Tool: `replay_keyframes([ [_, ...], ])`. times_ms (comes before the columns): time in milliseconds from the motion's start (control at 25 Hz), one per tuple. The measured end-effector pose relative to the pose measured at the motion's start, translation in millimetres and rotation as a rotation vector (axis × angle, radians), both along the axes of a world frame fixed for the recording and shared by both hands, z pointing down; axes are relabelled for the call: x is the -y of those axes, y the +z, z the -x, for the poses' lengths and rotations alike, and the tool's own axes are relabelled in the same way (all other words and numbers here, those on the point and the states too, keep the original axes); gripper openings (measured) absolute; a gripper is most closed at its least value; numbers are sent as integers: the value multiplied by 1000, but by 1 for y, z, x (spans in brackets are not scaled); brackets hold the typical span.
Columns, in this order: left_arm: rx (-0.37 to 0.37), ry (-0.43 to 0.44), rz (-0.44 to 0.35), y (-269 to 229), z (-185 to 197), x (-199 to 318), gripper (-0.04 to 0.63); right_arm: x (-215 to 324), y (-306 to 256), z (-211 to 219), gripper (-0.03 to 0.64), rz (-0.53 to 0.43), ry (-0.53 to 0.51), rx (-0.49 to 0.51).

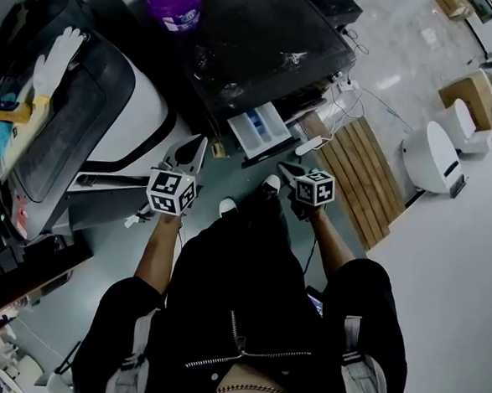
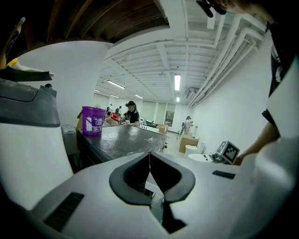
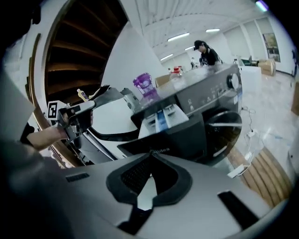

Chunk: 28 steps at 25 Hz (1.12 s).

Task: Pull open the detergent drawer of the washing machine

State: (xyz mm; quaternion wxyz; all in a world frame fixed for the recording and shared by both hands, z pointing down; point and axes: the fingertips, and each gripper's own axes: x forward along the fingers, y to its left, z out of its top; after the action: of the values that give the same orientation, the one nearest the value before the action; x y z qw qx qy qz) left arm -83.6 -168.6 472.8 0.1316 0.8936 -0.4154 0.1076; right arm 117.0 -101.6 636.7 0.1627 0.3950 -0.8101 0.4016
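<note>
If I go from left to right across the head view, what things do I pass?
First a white glove → purple bucket → detergent drawer, pulled open → wooden slats → white rounded object.

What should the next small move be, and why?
Likely just lower the right gripper to rest: the detergent drawer already stands pulled out of the washing machine, compartments exposed. Both the right gripper and the left gripper are shut, empty and clear of it.
</note>
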Motion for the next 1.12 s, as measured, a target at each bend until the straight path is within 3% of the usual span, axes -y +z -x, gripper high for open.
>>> replay_keyframes([
  [320,2,33,-52,-20,-6,7,21,42,-119,0,6,-277,96,-47],
  [480,-3,31,-69,-27,-5,6,21,53,-176,4,6,-460,96,-142],
  [600,-5,28,-85,-34,-3,8,21,58,-198,4,5,-544,91,-187],
  [840,-15,25,-114,-46,-3,9,21,56,-211,1,5,-631,137,-196],
  [1120,-19,21,-111,-45,0,7,21,51,-209,4,5,-619,151,-189],
])
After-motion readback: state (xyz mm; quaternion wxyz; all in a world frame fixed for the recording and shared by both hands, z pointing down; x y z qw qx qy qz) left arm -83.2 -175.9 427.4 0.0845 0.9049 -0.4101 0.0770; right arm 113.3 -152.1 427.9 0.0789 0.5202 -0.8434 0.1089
